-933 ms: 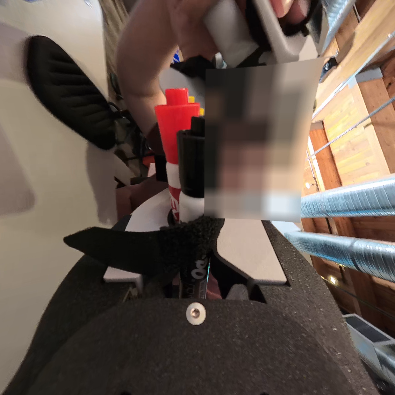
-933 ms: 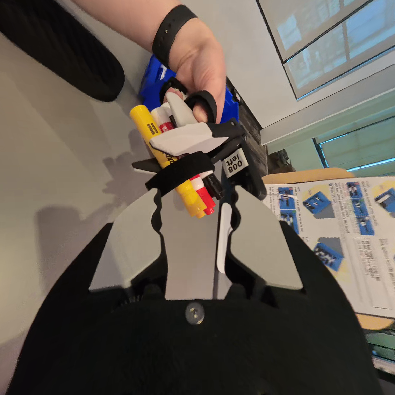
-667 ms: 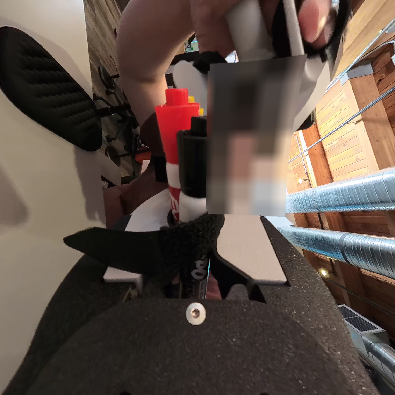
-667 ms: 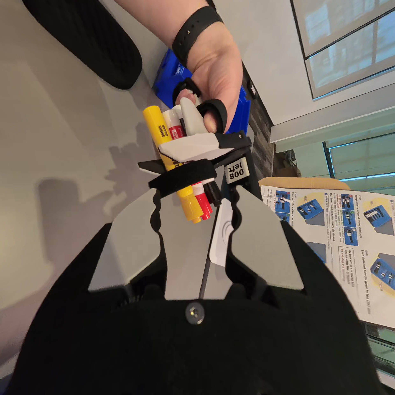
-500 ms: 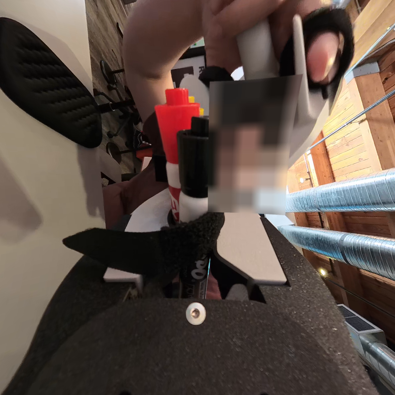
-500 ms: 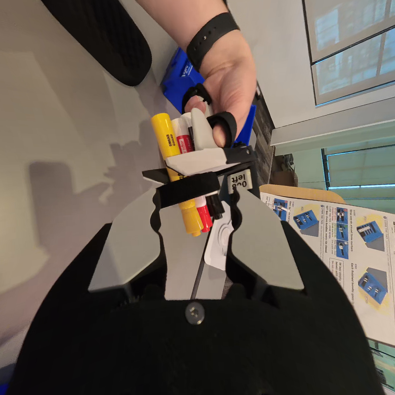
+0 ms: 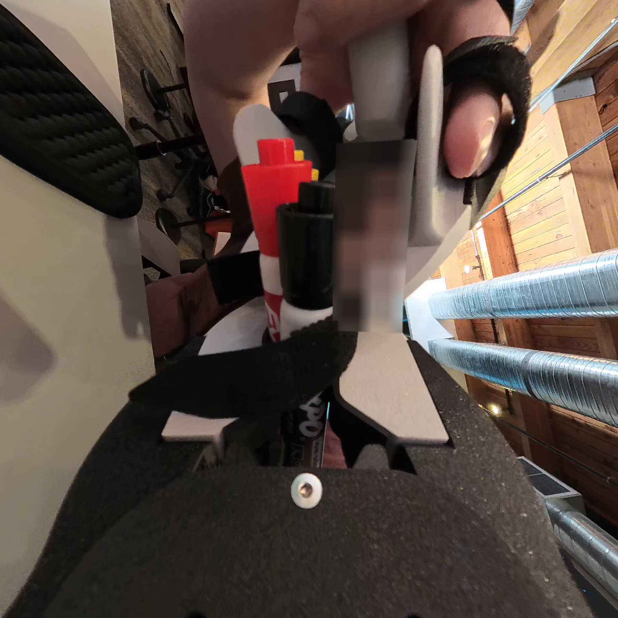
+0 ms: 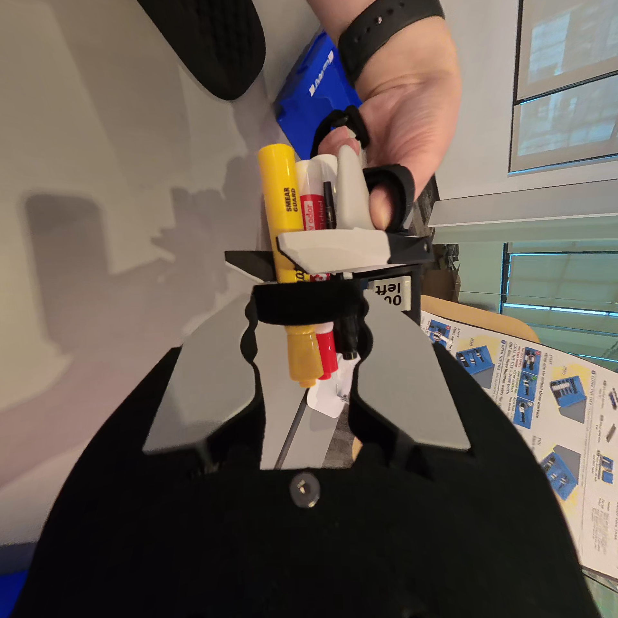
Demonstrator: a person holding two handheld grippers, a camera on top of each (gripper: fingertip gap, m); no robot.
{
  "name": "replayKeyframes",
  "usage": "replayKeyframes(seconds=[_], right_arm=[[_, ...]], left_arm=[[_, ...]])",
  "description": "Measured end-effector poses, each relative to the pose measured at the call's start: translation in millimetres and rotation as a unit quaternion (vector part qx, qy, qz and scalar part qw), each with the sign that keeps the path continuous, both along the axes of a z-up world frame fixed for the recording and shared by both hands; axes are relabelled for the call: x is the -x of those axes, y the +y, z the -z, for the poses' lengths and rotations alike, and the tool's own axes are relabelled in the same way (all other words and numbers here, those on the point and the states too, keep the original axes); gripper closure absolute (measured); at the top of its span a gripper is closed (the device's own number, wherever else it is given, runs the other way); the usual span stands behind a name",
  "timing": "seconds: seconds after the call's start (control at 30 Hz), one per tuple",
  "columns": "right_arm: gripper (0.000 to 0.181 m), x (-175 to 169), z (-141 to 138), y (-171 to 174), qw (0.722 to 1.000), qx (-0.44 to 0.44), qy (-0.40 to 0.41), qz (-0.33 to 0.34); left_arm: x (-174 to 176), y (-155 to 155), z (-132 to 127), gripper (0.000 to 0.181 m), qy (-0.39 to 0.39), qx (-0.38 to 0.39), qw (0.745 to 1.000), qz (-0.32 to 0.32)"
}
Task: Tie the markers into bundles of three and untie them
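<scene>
A bundle of three markers, yellow [image 8: 280, 214], red [image 8: 311, 207] and black [image 8: 347, 329], is held together by a black strap [image 8: 301, 307]. My left gripper [image 7: 301, 337] is shut on the bundle, which points away with its red cap [image 7: 277, 187] and black cap [image 7: 306, 247] up front. The left gripper also shows in the right wrist view [image 8: 294, 264], held by a hand [image 8: 401, 110]. My right gripper [image 8: 306, 321] is open, its fingertips on either side of the strap. Whether they touch it I cannot tell. The strap's loose end [image 7: 200, 388] sticks out to the left.
A blue bin [image 8: 311, 90] and a black oval pad [image 8: 214, 43] lie on the white table [image 8: 100, 167] beyond the bundle. A printed instruction sheet [image 8: 535, 401] lies on the right. A small white tag [image 8: 329, 398] lies under the marker tips. Tip to tip, the grippers are about 6 cm apart.
The right gripper has come closer to the bundle, so its open fingertips now flank the strap. The left gripper has kept its hold and turned the bundle more upright.
</scene>
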State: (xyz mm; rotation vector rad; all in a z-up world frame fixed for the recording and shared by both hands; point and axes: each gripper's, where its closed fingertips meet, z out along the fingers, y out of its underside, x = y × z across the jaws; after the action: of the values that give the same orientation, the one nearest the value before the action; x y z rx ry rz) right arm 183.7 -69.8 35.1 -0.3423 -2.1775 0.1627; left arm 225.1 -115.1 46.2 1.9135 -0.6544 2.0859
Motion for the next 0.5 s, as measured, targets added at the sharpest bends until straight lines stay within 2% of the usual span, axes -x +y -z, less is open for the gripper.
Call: replayKeyframes(seconds=[0.03, 0.5], right_arm=[[0.123, 0.8, 0.3, 0.0, 1.0, -0.004, 0.002, -0.001], [0.13, 8.9, -1.1, -1.6, 0.999, -0.049, 0.011, 0.005]], left_arm=[[0.1, -0.3, -1.0, 0.153, -0.002, 0.0, 1.0, 0.0], [2.2, -6.2, -4.1, 0.153, -0.008, -0.004, 1.0, 0.001]])
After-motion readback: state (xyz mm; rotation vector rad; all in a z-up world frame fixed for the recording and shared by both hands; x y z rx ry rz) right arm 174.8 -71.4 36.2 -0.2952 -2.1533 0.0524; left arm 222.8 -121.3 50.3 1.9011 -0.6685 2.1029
